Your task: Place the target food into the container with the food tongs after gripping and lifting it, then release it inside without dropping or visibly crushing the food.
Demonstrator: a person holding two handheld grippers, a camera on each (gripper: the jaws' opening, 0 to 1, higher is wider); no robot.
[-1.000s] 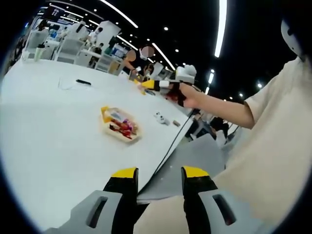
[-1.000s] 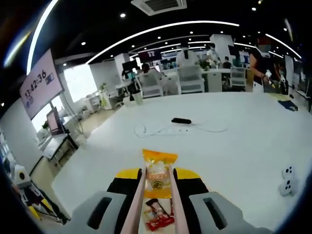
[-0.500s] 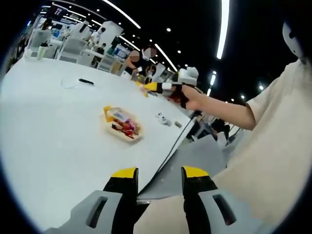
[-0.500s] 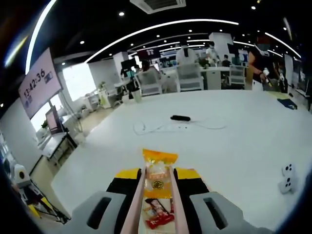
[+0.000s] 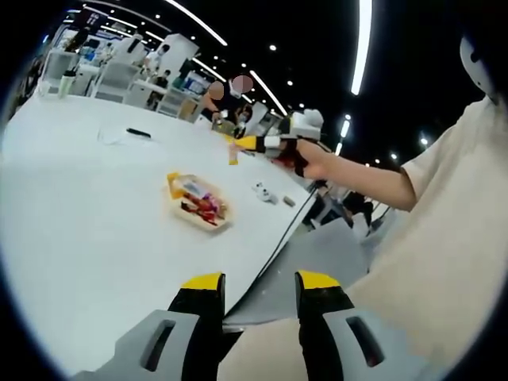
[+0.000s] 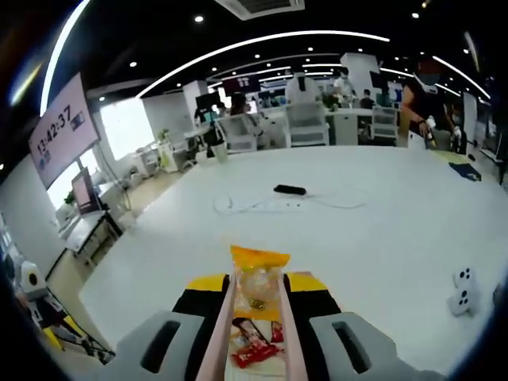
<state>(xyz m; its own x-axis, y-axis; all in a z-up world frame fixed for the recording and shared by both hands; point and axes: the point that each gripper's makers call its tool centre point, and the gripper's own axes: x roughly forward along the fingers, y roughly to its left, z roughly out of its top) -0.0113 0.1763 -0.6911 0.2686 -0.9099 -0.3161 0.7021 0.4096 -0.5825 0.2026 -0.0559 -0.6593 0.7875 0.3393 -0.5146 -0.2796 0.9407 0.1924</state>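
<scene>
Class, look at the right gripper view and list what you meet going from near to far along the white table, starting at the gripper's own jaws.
Right gripper with pink tongs → orange snack packet held in the tongs → white cable → black device → white chairs beyond the table's far edge.

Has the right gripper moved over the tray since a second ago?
Barely. In the left gripper view the right gripper stays up beyond the tray, against the far table edge. The tongs hold the orange packet.
</scene>
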